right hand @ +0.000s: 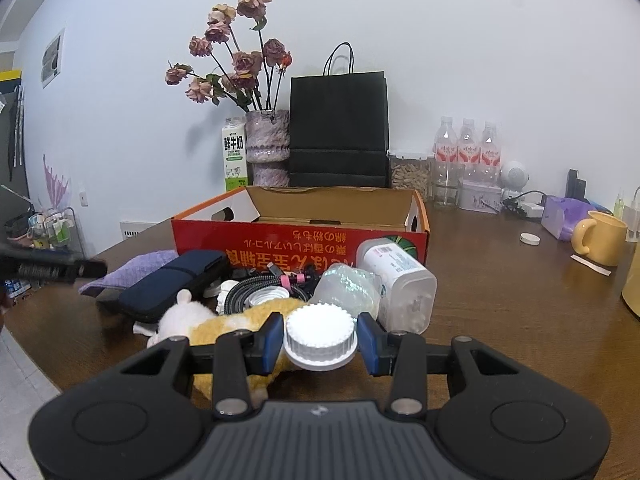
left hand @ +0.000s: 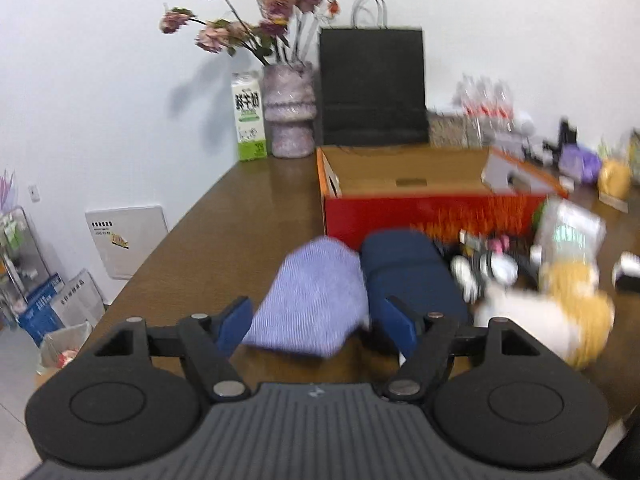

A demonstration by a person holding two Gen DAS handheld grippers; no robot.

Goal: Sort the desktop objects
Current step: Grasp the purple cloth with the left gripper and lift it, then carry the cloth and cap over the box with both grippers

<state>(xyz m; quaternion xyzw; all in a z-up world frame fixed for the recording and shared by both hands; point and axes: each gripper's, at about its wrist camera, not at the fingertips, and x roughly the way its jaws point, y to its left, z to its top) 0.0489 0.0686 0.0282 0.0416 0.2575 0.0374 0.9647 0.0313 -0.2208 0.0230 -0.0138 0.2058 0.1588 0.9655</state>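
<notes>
A pile of objects lies on the wooden desk in front of an open red cardboard box (right hand: 300, 236) (left hand: 400, 212). My left gripper (left hand: 316, 326) is open, its blue pads either side of a lilac cloth (left hand: 312, 296) (right hand: 132, 270), next to a navy pouch (left hand: 408, 276) (right hand: 172, 284). My right gripper (right hand: 320, 342) has its pads around the white ribbed cap of a clear plastic bottle (right hand: 320, 336) that lies on its side; small gaps show at both pads. A yellow and white plush toy (right hand: 240, 320) (left hand: 560, 312), braided cables (right hand: 256, 284) and a white jar (right hand: 396, 280) lie alongside.
At the back stand a milk carton (right hand: 234, 156), a vase of dried roses (right hand: 266, 148), a black paper bag (right hand: 338, 128), water bottles (right hand: 468, 152) and a snack jar (right hand: 410, 172). A yellow mug (right hand: 598, 238) and a loose white cap (right hand: 530, 239) are at right. The desk's edge drops off at left.
</notes>
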